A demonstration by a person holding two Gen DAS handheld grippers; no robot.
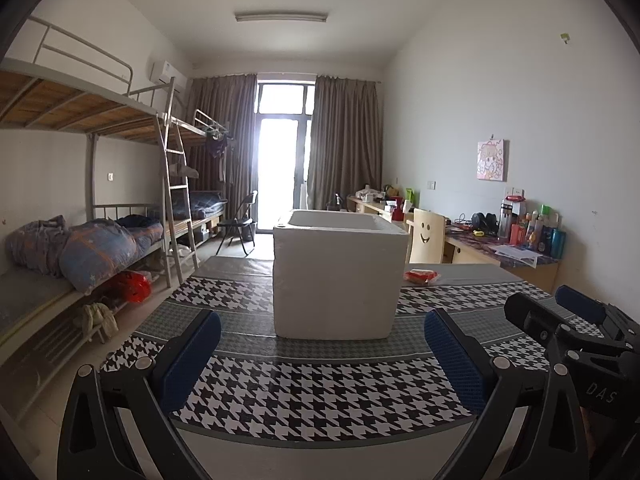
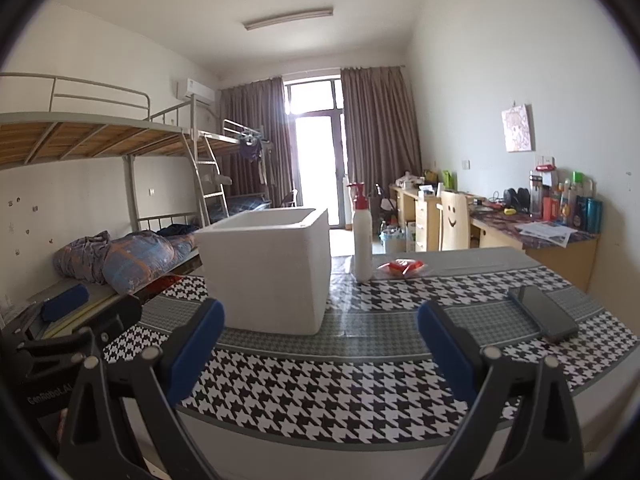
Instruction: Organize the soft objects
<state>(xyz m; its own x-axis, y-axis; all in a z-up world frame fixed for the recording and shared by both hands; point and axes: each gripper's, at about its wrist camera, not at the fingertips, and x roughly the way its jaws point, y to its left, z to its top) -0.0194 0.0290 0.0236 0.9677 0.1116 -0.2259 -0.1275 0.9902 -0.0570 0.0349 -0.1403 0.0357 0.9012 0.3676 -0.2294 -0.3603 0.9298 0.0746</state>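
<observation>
I held both tongs low at the near edge of the houndstooth table (image 2: pixel 320 392), my left gripper (image 1: pixel 320 356) and right gripper (image 2: pixel 320 344) each spread wide and holding nothing. The white foam box (image 1: pixel 340 276) stood open-topped straight ahead. The soft red packet (image 2: pixel 402 267) lay beyond it, just right of the pump bottle (image 2: pixel 363 240) (easy to knock over). I judged the right tongs best for it: come in from the right, pinch gently, lift clear over the box rim.
</observation>
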